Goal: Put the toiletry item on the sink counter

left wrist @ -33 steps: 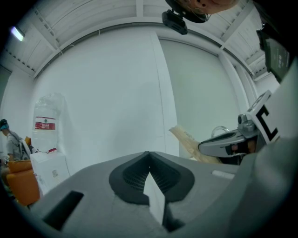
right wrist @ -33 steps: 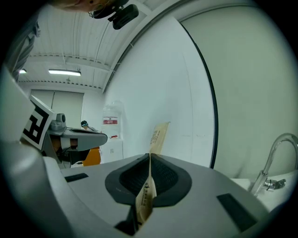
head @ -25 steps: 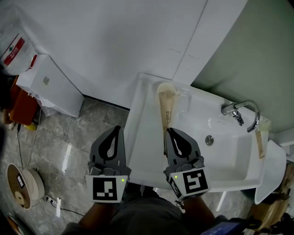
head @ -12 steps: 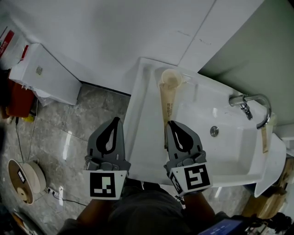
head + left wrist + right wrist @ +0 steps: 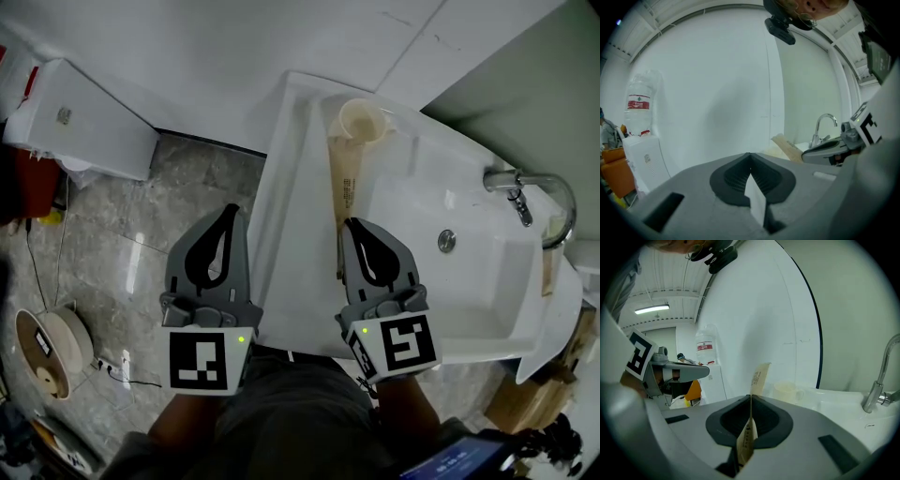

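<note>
The toiletry item is a long tan packet (image 5: 345,183) with dark print. My right gripper (image 5: 349,225) is shut on its near end, and it sticks out forward over the white sink counter (image 5: 292,225). Its far end reaches a cream cup (image 5: 363,119) at the counter's back corner. In the right gripper view the packet (image 5: 758,377) stands edge-on between the jaws, with the cup (image 5: 787,391) behind it. My left gripper (image 5: 230,212) is shut and hangs over the floor, left of the counter. A thin white sliver shows between its jaws in the left gripper view.
The basin has a drain (image 5: 447,241) and a chrome faucet (image 5: 525,187) at the right. A second tan packet (image 5: 548,267) lies on the right rim. A white box (image 5: 75,131) and a water bottle (image 5: 640,110) stand at the left. A cable spool (image 5: 42,361) lies on the grey stone floor.
The head view has shifted, so the sink sits higher and further right in the picture. Both grippers stay shut, and the packet stays in the right one, pointing at the cup.
</note>
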{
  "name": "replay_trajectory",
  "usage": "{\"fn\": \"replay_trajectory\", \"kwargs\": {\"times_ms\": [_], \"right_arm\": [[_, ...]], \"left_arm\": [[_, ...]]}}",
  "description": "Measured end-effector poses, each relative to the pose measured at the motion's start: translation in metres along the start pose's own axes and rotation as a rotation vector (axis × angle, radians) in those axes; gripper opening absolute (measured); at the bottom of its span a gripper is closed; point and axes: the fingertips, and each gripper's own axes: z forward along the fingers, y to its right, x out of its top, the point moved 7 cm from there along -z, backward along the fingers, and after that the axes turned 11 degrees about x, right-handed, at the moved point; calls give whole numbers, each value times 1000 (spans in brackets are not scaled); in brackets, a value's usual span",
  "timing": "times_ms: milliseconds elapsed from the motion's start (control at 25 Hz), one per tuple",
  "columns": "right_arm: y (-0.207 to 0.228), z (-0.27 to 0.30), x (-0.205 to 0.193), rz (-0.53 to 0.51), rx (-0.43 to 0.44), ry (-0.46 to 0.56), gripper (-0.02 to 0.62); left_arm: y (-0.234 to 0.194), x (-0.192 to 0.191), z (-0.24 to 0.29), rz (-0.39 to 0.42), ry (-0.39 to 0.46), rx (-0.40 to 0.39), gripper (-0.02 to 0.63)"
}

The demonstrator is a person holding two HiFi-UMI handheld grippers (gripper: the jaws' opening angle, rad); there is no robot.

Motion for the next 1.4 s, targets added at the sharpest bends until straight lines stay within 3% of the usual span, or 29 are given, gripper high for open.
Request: {"fn": "replay_trajectory", "kwargs": {"times_ms": [1400], "right_arm": [[14,29,-49,76,-30,-135,18]], "left_arm": [[-11,-42,38,-14,-106,-39,11]]}}
